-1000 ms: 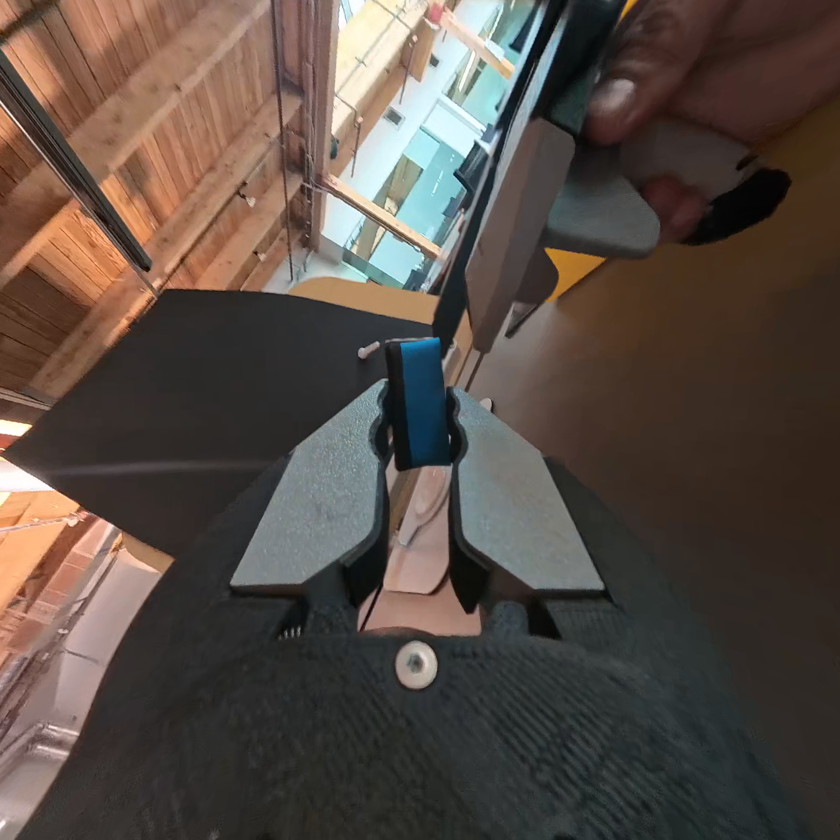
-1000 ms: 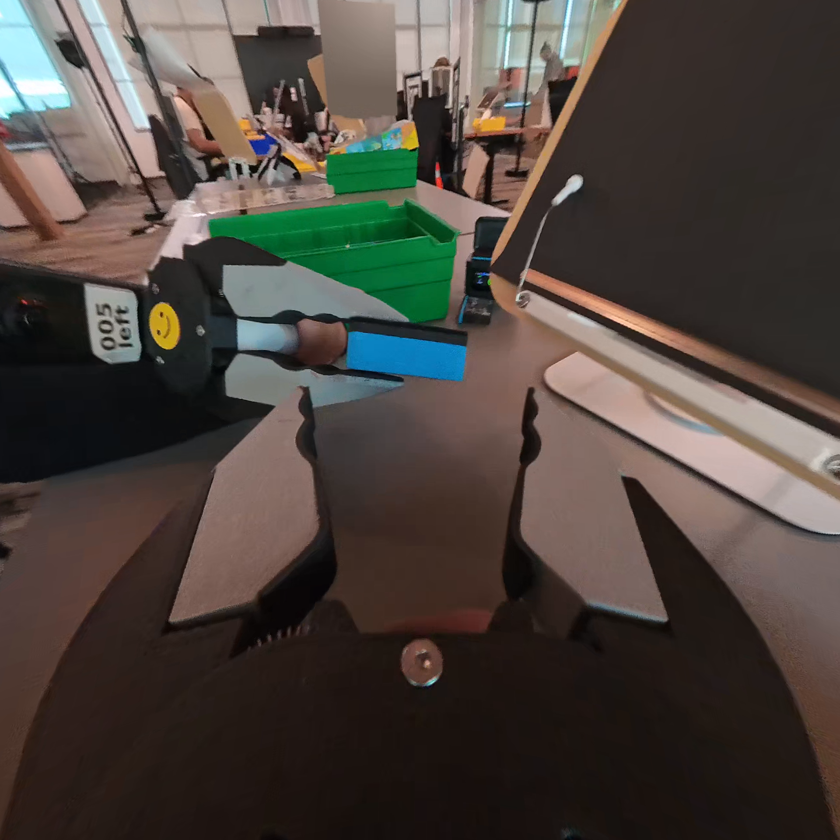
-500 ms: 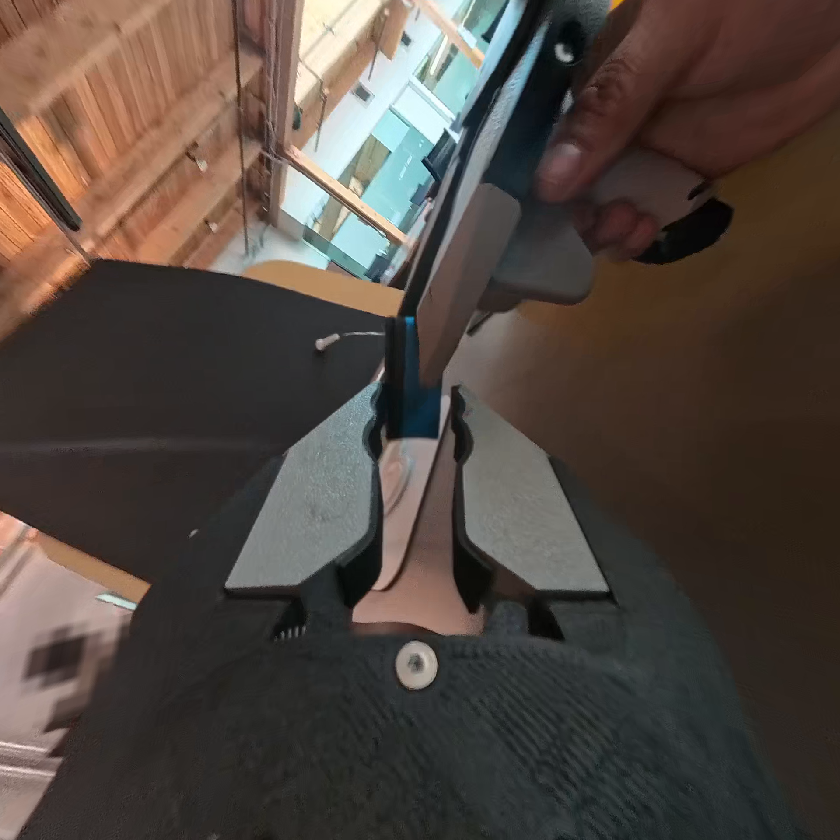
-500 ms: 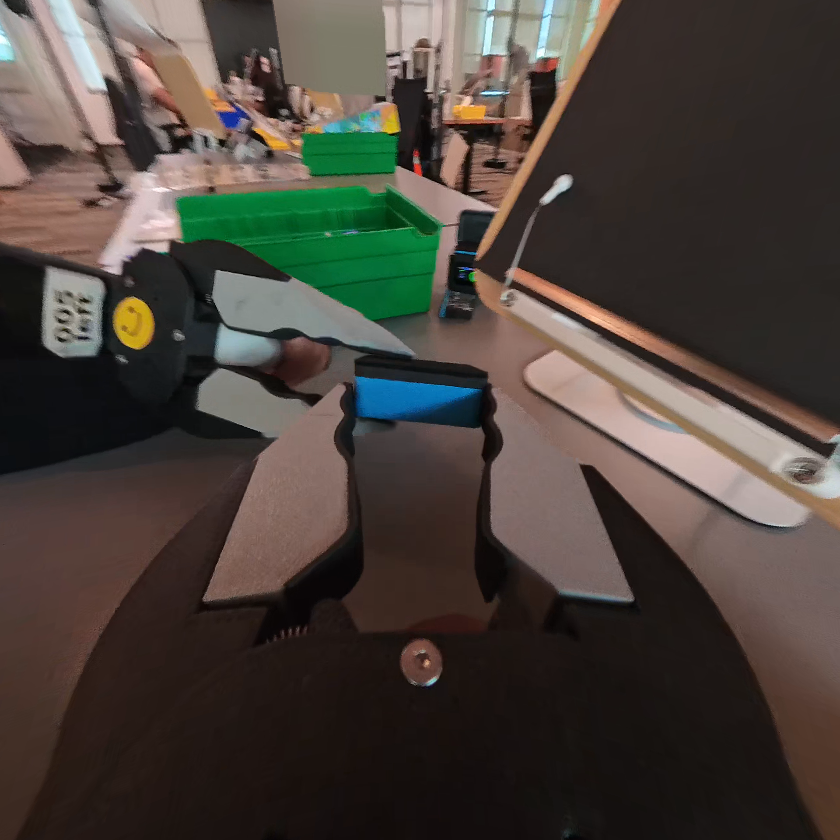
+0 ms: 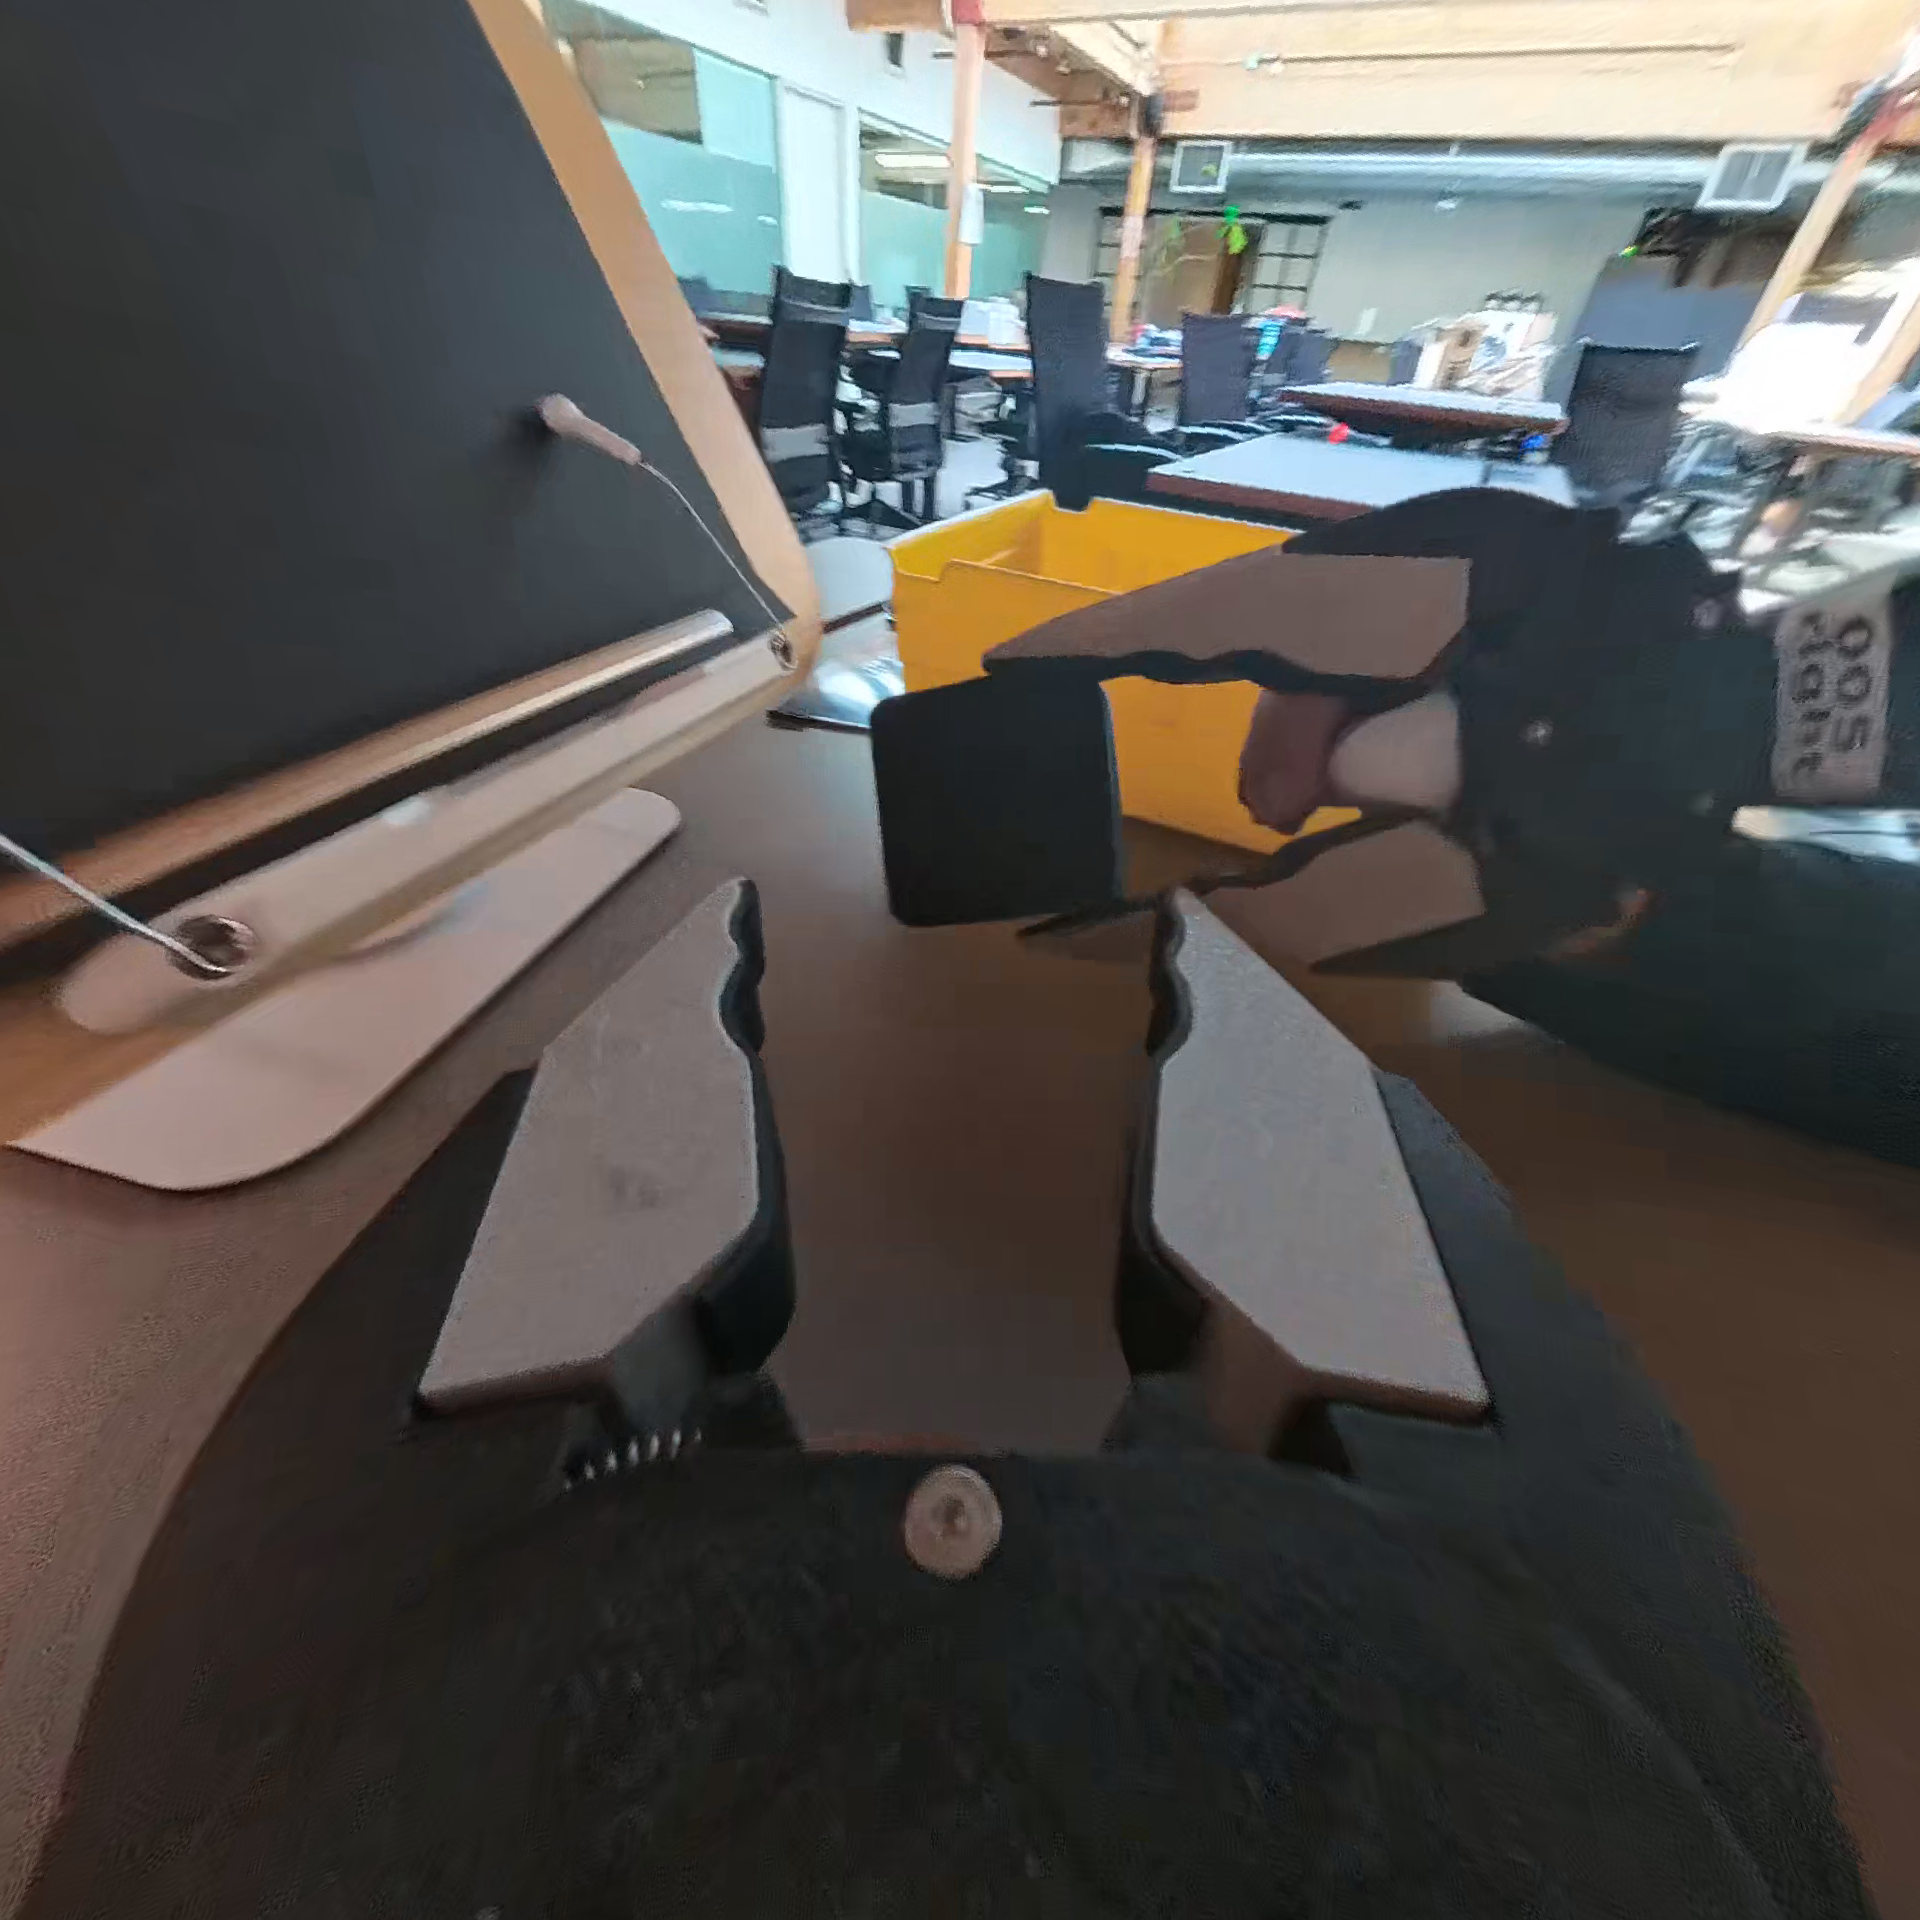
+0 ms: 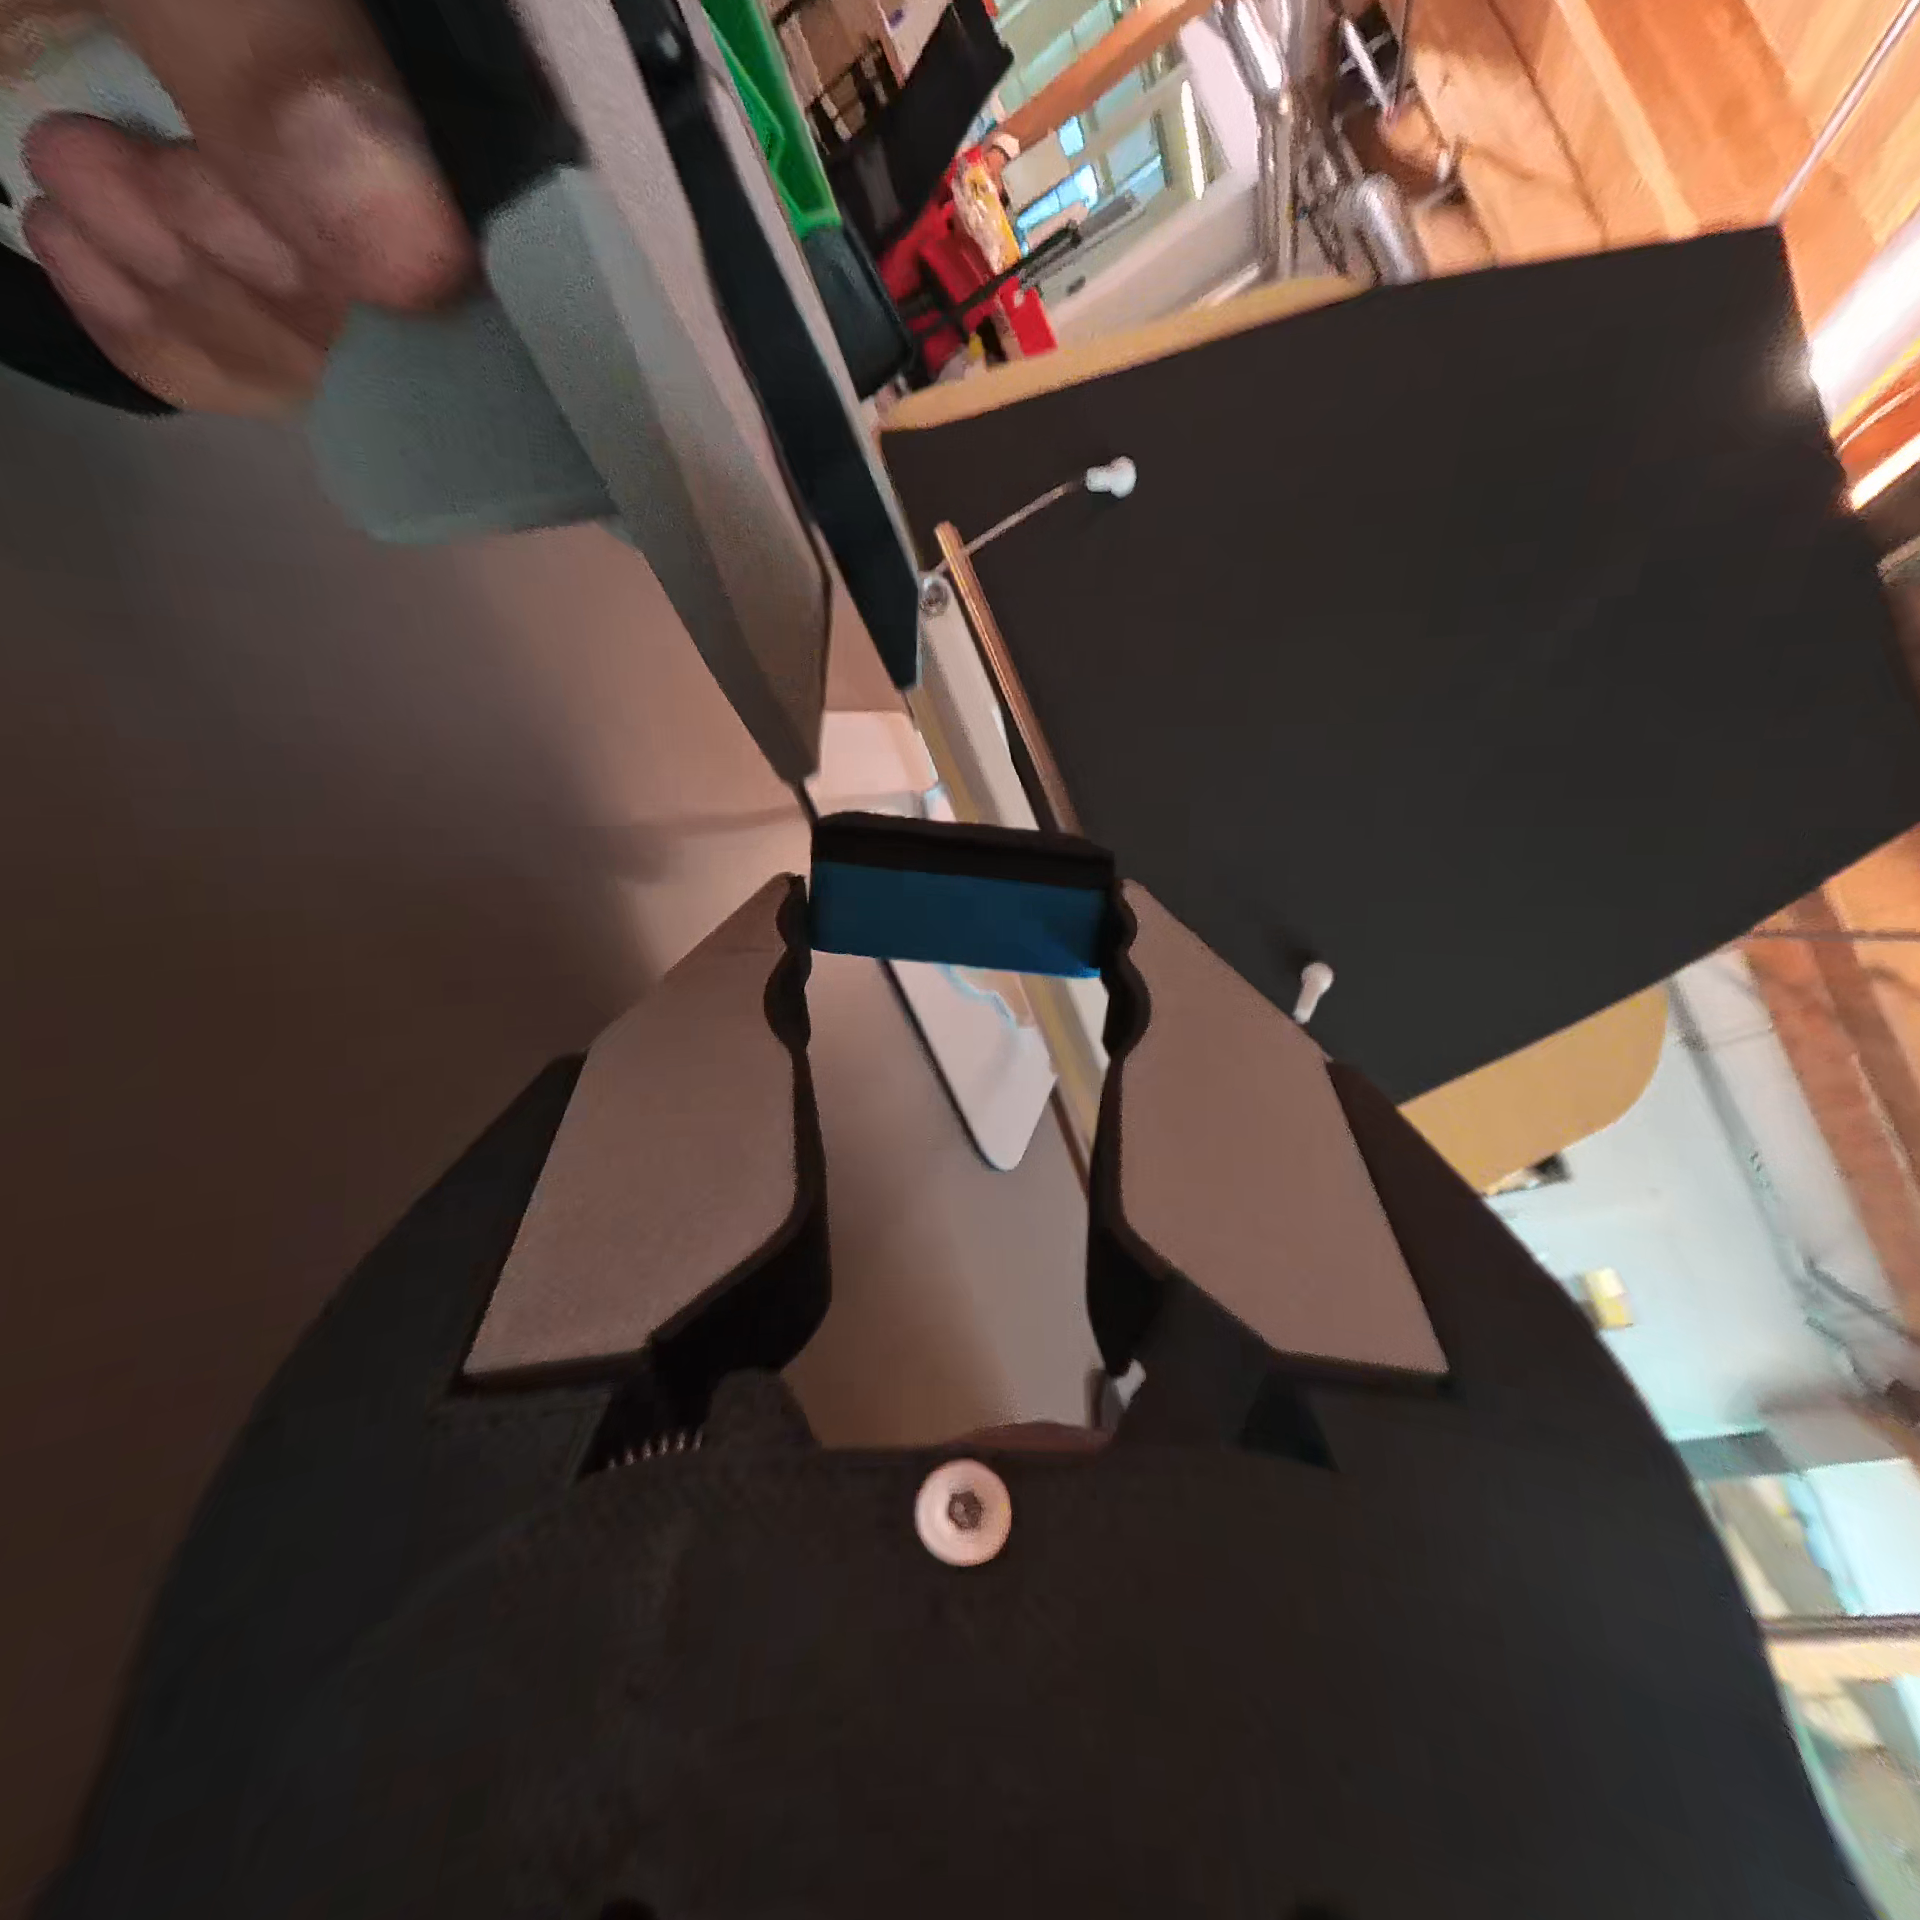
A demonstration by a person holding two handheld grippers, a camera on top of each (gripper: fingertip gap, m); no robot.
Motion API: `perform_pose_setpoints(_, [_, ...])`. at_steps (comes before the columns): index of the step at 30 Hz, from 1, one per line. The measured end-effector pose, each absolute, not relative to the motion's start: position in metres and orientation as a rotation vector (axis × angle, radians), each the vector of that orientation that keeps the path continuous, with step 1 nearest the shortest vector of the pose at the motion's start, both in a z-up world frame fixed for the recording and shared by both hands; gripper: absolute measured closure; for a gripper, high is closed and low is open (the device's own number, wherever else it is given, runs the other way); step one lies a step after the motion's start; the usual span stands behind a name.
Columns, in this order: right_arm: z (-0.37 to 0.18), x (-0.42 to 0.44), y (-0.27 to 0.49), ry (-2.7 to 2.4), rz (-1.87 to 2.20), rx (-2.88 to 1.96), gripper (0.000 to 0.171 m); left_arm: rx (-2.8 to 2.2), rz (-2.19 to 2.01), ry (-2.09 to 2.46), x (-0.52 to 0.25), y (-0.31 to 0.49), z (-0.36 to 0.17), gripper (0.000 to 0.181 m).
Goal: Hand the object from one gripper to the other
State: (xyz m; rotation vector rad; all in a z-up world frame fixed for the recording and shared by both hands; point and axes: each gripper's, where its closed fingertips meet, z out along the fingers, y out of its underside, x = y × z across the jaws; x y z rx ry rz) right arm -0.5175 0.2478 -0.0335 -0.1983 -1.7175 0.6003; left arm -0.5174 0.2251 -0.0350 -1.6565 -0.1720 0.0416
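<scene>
The object is a small block with a blue face and a black face (image 6: 954, 920). My right gripper (image 6: 958, 906) is shut on it, gripping it by its two ends at the fingertips. In the left wrist view the block (image 5: 997, 805) shows its black side, held in the right gripper (image 5: 1023, 795) just above and beyond my left fingertips. My left gripper (image 5: 956, 904) is open and empty, its jaws wide apart below the block. In the right wrist view the left gripper (image 6: 857, 717) shows at the upper left in a person's hand (image 6: 229, 218), its tips just clear of the block.
A black board on a wooden stand with a white base (image 5: 312, 312) leans at the left over the brown table (image 5: 935, 1143); it also shows in the right wrist view (image 6: 1455, 623). A yellow bin (image 5: 1039, 566) stands behind the block. A green bin's edge (image 6: 790, 135) shows far off. The grippers are tip to tip, or close to it.
The left gripper held the block a second ago. The right gripper closed on it, the left let go and opened, and both grippers have turned.
</scene>
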Motion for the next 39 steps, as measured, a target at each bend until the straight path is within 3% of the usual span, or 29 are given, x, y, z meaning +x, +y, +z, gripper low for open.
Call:
perform_pose_setpoints(6, [-0.033, -0.506, 0.22, -1.684, 0.532, -0.017, 0.117, -1.653, -0.098, -0.159, -0.498, 0.235, -0.035, 0.103])
perform_pose_setpoints(7, [-0.035, -0.505, 0.215, -1.684, 0.529, 0.008, 0.117, -1.658, -0.109, -0.158, -0.496, 0.236, -0.036, 0.105])
perform_pose_setpoints(8, [-0.036, -0.503, 0.211, -1.684, 0.526, 0.029, 0.117, -1.673, -0.096, -0.145, -0.495, 0.236, -0.037, 0.118])
perform_pose_setpoints(9, [-0.037, -0.503, 0.209, -1.683, 0.518, 0.04, 0.117, -1.695, -0.043, -0.137, -0.499, 0.235, -0.04, 0.126])
perform_pose_setpoints(20, [-0.047, -0.511, 0.238, -1.879, 0.914, -0.391, 0.132, -1.692, 0.908, 0.146, -0.536, 0.214, -0.025, 0.127])
perform_pose_setpoints(24, [-0.029, -0.501, 0.225, -1.874, 1.312, -0.54, 0.122, -1.64, 1.115, 0.273, -0.534, 0.214, -0.021, 0.127])
perform_pose_setpoints(31, [-0.02, -0.494, 0.211, -1.874, 1.571, -0.631, 0.127, -1.573, 1.111, 0.454, -0.5, 0.229, -0.022, 0.127])
perform_pose_setpoints(32, [-0.022, -0.492, 0.209, -1.899, 1.562, -0.616, 0.144, -1.581, 1.126, 0.45, -0.5, 0.229, -0.023, 0.127])
perform_pose_setpoints(33, [-0.022, -0.491, 0.209, -1.909, 1.535, -0.596, 0.147, -1.588, 1.121, 0.447, -0.5, 0.229, -0.024, 0.126])
perform_pose_setpoints(39, [-0.018, -0.493, 0.215, -1.85, 1.288, -0.462, 0.149, -1.581, 1.034, 0.414, -0.497, 0.228, -0.022, 0.13])
